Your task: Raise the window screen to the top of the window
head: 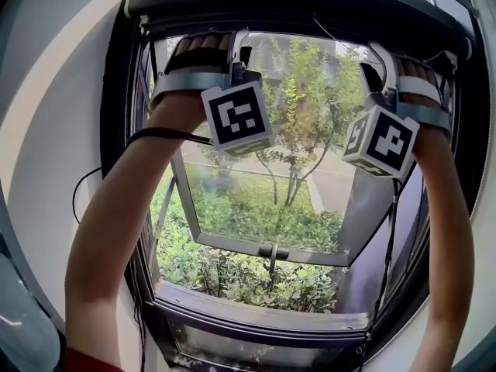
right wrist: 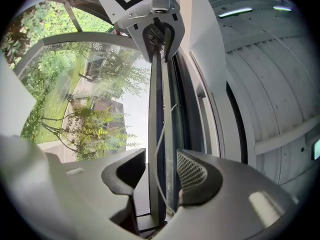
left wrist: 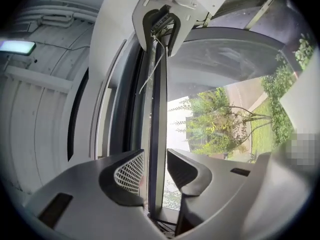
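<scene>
This is an indoor room at a dark-framed window [head: 256, 318]; whether it is a home or an office cannot be told. Outside lies a garden with a slender tree [head: 298, 122], low shrubs [head: 232, 273] and a paved path [head: 329, 184]. Overhead, a pale ribbed ceiling [left wrist: 45, 109] carries a strip light [left wrist: 17, 47].

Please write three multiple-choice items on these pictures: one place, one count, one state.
1. Where are the left gripper and the right gripper? A at the window's top; B at its sill; C on a table.
2. How many marker cubes show in the head view? A one; B two; C four.
3. How do the right gripper's jaws stand? A pressed together; B apart around the screen bar; C out of view.
Key: 1 A, both arms reach up there. 2 B, one per gripper. 3 B, gaps show beside the bar.
</scene>
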Demonstrator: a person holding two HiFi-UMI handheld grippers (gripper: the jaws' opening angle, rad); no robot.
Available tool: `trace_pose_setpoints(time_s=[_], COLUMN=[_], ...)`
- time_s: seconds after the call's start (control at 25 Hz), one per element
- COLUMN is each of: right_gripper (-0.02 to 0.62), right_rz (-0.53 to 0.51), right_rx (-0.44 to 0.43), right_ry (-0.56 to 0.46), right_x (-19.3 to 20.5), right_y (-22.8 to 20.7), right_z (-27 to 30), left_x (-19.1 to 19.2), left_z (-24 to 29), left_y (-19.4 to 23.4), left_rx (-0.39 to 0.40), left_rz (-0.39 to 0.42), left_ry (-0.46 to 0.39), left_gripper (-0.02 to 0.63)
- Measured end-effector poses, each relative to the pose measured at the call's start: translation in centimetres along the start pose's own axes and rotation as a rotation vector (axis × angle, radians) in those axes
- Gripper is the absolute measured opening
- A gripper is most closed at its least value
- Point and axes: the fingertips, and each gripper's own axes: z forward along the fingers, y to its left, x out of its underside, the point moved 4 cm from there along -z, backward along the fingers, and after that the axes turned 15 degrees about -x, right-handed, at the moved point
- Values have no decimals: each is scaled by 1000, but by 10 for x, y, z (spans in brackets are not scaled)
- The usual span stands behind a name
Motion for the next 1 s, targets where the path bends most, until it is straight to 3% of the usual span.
trace_pose_setpoints(time_s=[0.24, 0.48, 1.0], right_gripper=[187, 187, 187], right_rz=[73, 97, 186], right_rx=[-8, -48, -143], right_ry=[-45, -56, -81], right_x=[-6, -3, -3], right_y=[28, 63, 140], right_z=[-17, -29, -65], left_x=[5, 12, 16], left_z=[-29, -56, -123], left_y=[-11, -30, -82], left_rx=[3, 34, 148], left_rz=[-107, -139, -344], left_ry=[-9, -7, 35], left_gripper=[123, 123, 123])
